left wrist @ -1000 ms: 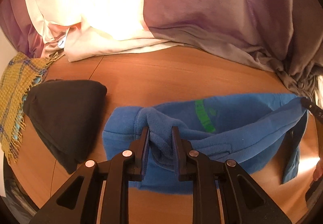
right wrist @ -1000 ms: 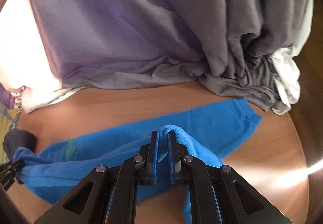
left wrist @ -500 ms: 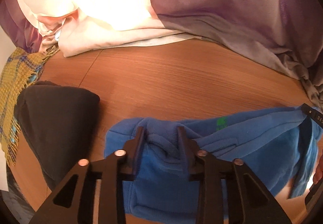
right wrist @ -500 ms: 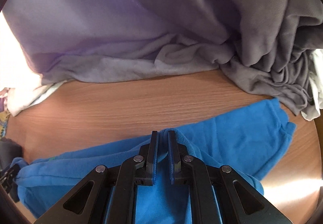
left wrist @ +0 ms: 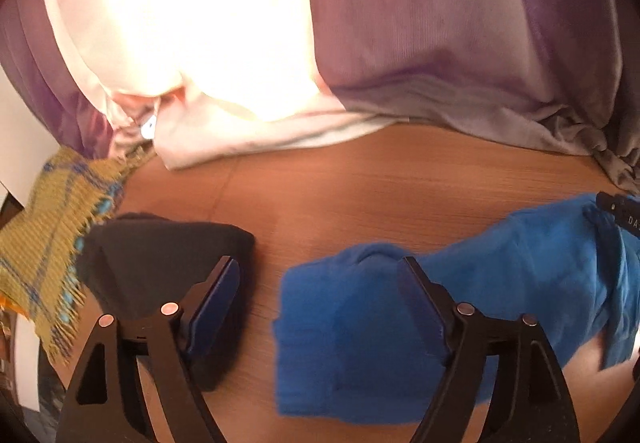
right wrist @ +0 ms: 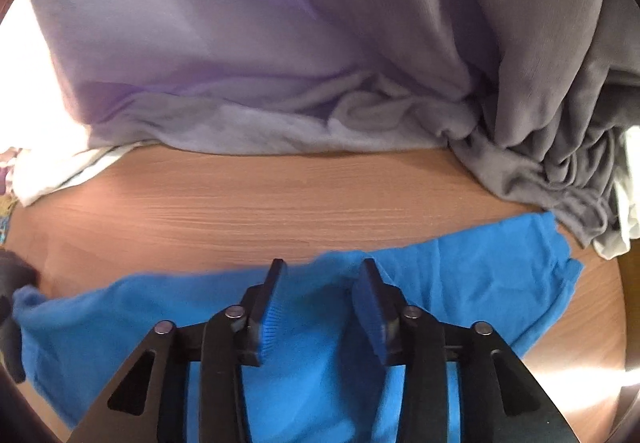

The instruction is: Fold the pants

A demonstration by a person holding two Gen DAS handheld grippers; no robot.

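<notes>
Both jaws just opened: left gripper [left wrist: 320, 279] and right gripper [right wrist: 322, 275] released the blue fleece pants [right wrist: 460, 279] on wooden table [right wrist: 260, 203].

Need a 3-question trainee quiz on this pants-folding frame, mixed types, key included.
1. True or false: the left gripper is clamped on the blue pants.
2. What lies under the left gripper's left finger? A) yellow scarf B) black cloth C) white sheet
3. Fill in: the pants lie on a ___ table.

Key:
1. False. Both grippers' fingers have just been opening; the right gripper stands open over the pants too.
2. B, the black cloth.
3. Wooden.
</notes>
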